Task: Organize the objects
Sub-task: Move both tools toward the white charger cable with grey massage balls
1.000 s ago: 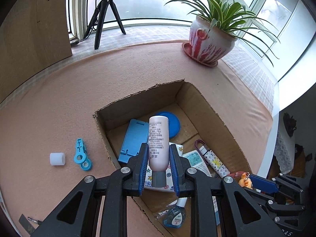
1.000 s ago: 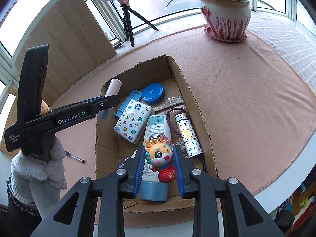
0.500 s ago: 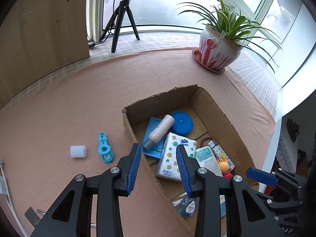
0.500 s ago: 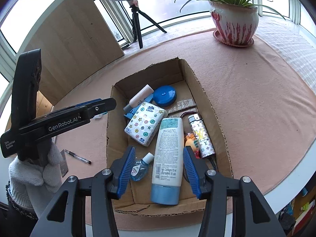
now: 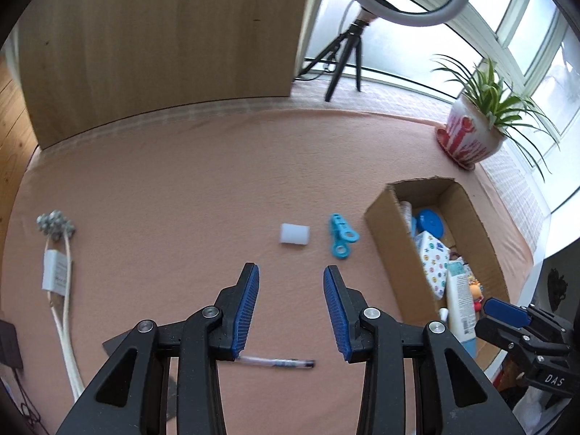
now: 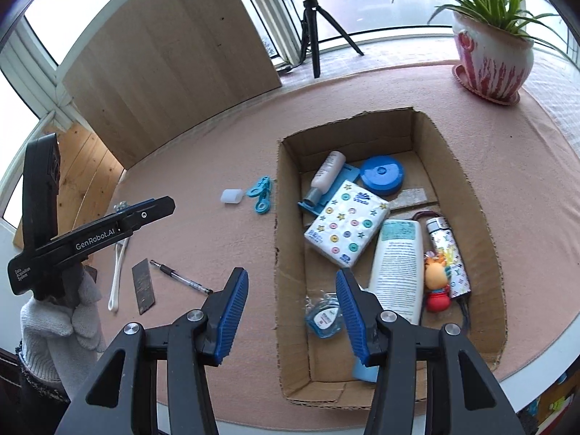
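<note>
Both bottles now lie in one box (image 6: 467, 195); both tools (image 5: 291, 311) (image 6: 291, 317) gape empty.

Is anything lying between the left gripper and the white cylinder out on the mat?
Nothing visible. The left gripper is open and empty, with bare mat between its fingers and the white cylinder. The blue clip lies beside the cylinder, toward the cardboard box, not in the path.

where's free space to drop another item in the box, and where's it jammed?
Cardboard box: bare floor along its left wall, between the tissue pack and small blue bottle, and in the near-right corner past the toy figure. Crowded in the middle and far end around the lotion tube and blue lid.
</note>
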The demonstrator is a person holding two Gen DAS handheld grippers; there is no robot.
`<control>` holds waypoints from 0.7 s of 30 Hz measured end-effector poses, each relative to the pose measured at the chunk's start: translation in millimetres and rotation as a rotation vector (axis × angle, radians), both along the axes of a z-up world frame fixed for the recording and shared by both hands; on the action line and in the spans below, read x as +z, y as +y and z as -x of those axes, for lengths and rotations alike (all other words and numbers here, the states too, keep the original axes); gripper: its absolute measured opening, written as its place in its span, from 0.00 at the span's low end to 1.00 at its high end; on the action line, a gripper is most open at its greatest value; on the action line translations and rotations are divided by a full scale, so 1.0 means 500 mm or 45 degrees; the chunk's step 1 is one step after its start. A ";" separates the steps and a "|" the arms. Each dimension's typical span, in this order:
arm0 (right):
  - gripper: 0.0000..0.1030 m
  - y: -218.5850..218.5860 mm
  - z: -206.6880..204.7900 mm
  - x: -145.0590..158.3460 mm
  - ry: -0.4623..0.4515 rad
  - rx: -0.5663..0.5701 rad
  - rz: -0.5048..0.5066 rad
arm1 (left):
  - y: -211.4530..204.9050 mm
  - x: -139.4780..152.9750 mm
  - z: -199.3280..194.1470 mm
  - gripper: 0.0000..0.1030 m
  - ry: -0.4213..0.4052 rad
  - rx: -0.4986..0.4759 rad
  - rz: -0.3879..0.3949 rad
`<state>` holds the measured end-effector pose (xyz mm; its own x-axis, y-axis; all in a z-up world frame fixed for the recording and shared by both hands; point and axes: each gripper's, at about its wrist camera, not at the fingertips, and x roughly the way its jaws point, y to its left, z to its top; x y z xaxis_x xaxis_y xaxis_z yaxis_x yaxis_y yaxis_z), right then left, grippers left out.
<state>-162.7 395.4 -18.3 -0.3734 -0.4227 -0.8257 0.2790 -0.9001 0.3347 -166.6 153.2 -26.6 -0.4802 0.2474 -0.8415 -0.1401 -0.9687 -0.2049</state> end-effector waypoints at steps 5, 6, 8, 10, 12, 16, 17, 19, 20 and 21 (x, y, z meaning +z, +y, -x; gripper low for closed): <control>0.45 -0.069 -0.005 -0.005 -0.015 0.081 0.011 | -0.147 -0.020 -0.038 0.40 -0.028 0.164 0.012; 0.45 -0.083 -0.005 -0.007 -0.019 0.095 0.013 | -0.174 -0.023 -0.047 0.40 -0.030 0.194 0.016; 0.45 -0.115 -0.003 -0.010 -0.029 0.127 0.017 | -0.227 -0.029 -0.065 0.40 -0.037 0.252 0.033; 0.45 -0.148 0.001 -0.012 -0.040 0.162 0.027 | -0.273 -0.039 -0.085 0.40 -0.047 0.308 0.050; 0.45 -0.184 0.007 -0.013 -0.046 0.196 0.039 | -0.318 -0.050 -0.107 0.40 -0.060 0.353 0.058; 0.45 -0.269 0.029 -0.009 -0.049 0.266 0.065 | -0.382 -0.084 -0.145 0.40 -0.099 0.411 0.085; 0.45 -0.292 0.037 -0.007 -0.052 0.288 0.077 | -0.393 -0.093 -0.152 0.40 -0.108 0.421 0.092; 0.45 -0.343 0.051 -0.005 -0.060 0.335 0.092 | -0.401 -0.109 -0.169 0.40 -0.119 0.432 0.098; 0.45 -0.371 0.059 -0.005 -0.062 0.365 0.105 | -0.405 -0.116 -0.176 0.40 -0.125 0.431 0.097; 0.45 -0.399 0.065 -0.006 -0.068 0.389 0.108 | -0.408 -0.123 -0.181 0.40 -0.130 0.431 0.096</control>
<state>-195.4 195.9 -21.2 -0.1759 -0.5765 -0.7980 0.5119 -0.7460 0.4261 -76.2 -50.7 -88.3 -0.4368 0.0240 -0.8992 0.2086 -0.9697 -0.1272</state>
